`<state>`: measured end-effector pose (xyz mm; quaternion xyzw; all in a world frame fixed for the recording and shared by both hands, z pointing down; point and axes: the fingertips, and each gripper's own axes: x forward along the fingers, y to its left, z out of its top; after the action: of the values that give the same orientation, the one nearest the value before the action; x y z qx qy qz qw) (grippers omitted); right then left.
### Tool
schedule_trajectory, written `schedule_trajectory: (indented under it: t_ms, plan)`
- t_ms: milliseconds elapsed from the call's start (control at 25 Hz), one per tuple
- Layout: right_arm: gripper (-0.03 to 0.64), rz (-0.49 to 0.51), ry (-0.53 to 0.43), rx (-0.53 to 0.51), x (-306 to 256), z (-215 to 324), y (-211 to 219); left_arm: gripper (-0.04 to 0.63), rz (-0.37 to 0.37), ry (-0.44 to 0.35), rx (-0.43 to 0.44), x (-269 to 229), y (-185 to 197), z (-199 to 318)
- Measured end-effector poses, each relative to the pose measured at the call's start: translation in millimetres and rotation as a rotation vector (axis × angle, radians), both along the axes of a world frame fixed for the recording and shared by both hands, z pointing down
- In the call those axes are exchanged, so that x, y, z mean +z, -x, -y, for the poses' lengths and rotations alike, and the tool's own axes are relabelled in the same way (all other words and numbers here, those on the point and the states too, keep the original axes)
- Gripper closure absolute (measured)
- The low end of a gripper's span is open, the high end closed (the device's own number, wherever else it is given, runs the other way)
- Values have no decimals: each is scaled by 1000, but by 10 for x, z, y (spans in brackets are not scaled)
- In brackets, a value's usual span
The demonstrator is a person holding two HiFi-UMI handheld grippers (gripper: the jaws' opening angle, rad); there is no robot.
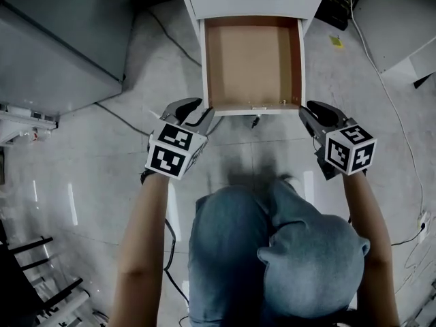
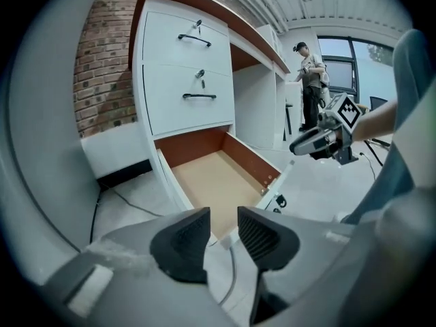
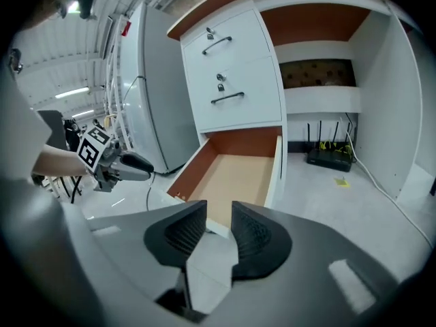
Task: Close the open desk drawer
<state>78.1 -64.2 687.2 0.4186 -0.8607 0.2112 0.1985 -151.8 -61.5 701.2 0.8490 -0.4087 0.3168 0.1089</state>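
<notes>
Through the head view I am looking steeply down on the open drawer (image 1: 252,60), the lowest one of a white desk unit, pulled out over the grey floor (image 1: 88,182) with its brown bottom bare. The left gripper (image 1: 199,112) is hovering just beside the drawer's near left corner, and the right gripper (image 1: 312,111) is sitting just beside the near right corner. I cannot tell from here whether either is touching the front panel.

In the left gripper view I am seeing the left gripper's (image 2: 221,240) jaws standing apart with nothing between them, only the drawer's (image 2: 214,182) front corner and the floor showing through the gap. Two closed drawers (image 2: 187,67) with dark handles are sitting above the open one. The right gripper (image 2: 320,142) is floating over at the right, and a person (image 2: 310,80) is standing in the background.

In the right gripper view I am finding that gripper (image 3: 216,234) released too, jaws parted and empty, aimed at the drawer's (image 3: 231,176) near edge. The left gripper (image 3: 119,163) is showing at the left, and a black router (image 3: 330,157) is sitting on the floor under the desk.
</notes>
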Motion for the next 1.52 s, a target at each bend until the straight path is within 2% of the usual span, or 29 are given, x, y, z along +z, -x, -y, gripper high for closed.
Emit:
schedule_trajectory:
  t_ms: [120,200,360,560,680,840,1080,1520]
  plan:
    - [433,-54,33,47,212,-46,-111,460,21,2,7,117,19,-66]
    - [421,-101,34,72,310,-39,-193,445,39,15,15,206,38,-94]
    - [420,-176,45,57,488,-28,-275,437,75,48,36,346,62,-134]
    - [429,-290,22,-44,602,-18,-222,437,144,73,83,512,28,-141]
    - [457,-363,3,-87,670,25,-188,442,181,76,90,571,17,-98]
    - [467,-407,-8,-119,703,44,-201,463,248,55,119,615,8,-75]
    - [469,-367,6,-75,685,37,-217,463,210,81,95,596,1,-85]
    - [462,-279,-20,-25,318,169,-200,462,142,26,82,206,16,57]
